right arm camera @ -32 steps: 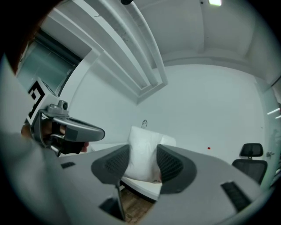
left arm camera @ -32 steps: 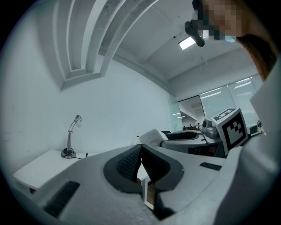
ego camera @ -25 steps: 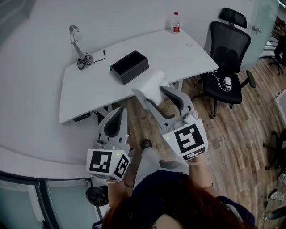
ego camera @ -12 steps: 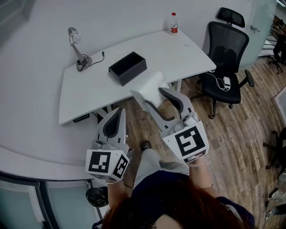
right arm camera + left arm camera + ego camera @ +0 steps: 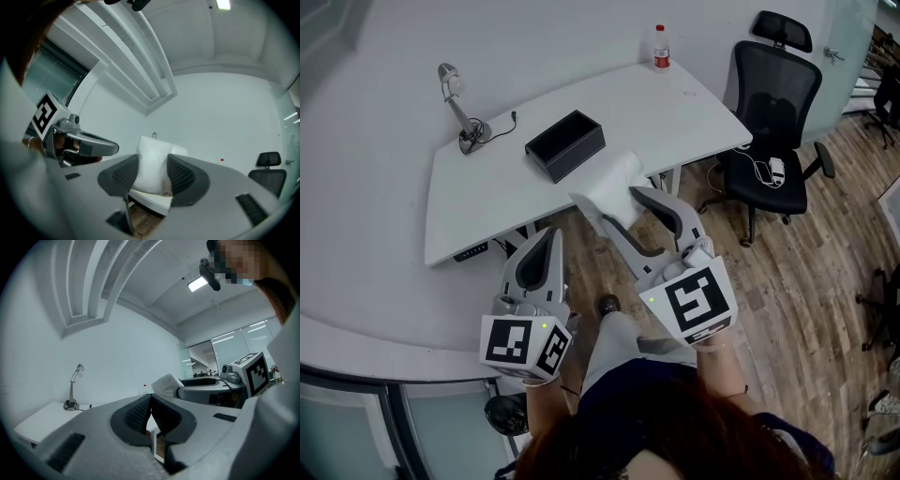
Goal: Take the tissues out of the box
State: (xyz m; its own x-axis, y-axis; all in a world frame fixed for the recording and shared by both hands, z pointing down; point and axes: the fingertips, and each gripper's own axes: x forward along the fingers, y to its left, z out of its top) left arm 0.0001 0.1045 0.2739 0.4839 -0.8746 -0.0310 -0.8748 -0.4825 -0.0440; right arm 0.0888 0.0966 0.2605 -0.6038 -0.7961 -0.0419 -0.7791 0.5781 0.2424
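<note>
A black open-topped box point(image 5: 565, 144) lies on the white table point(image 5: 487, 202). My right gripper point(image 5: 607, 197) is shut on a white tissue pack point(image 5: 609, 183), held in the air off the table's front edge, to the right of and nearer than the box. In the right gripper view the pack point(image 5: 152, 164) sits squeezed between the two dark pads point(image 5: 125, 176). My left gripper point(image 5: 546, 236) hangs lower left of it, jaws together and empty; its own view shows the pads point(image 5: 140, 414) touching and the tissue pack point(image 5: 166, 384) beyond.
A desk lamp point(image 5: 455, 103) with its cable stands at the table's far left, a bottle point(image 5: 661, 47) at the far right corner. A black office chair point(image 5: 778, 122) stands right of the table on wooden floor point(image 5: 806, 281).
Almost nothing: the right gripper still holds the tissue pack off the table's edge, and the whole view has drifted slightly. The left gripper has stayed put.
</note>
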